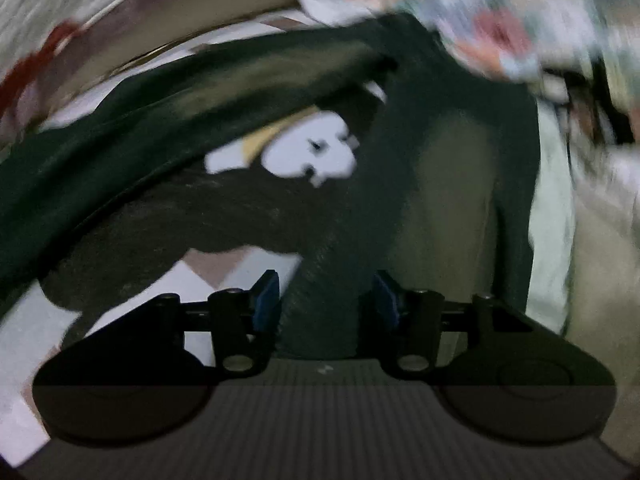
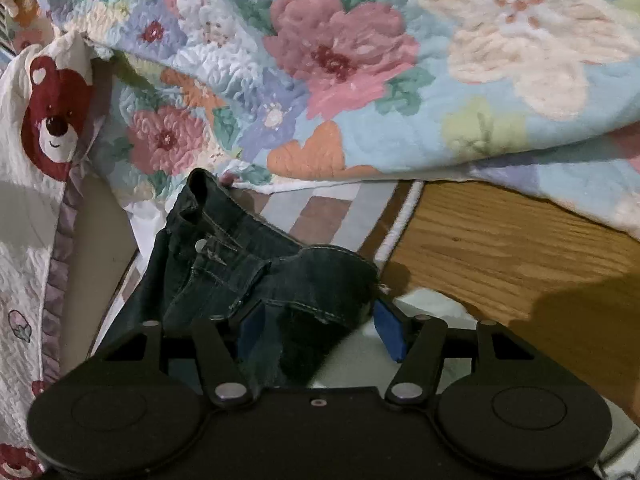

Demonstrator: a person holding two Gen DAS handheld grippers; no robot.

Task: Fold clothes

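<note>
floral quilt [image 2: 360, 80] fills the back, its edge hanging over the wooden floor [image 2: 520, 248]. dark jeans [image 2: 248, 264] lie bunched on the checked mat [image 2: 320, 212]. our right gripper [image 2: 320, 320] has jaws spread around denim, left gripper [image 1: 326, 300] too, though it is blurry and probably not clamped.

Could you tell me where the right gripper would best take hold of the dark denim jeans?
Probably the stitched waistband edge of the dark denim jeans, approached from the near side. It is bunched and raised off the striped sheet, and already lies between the open fingers of the right gripper.
</note>
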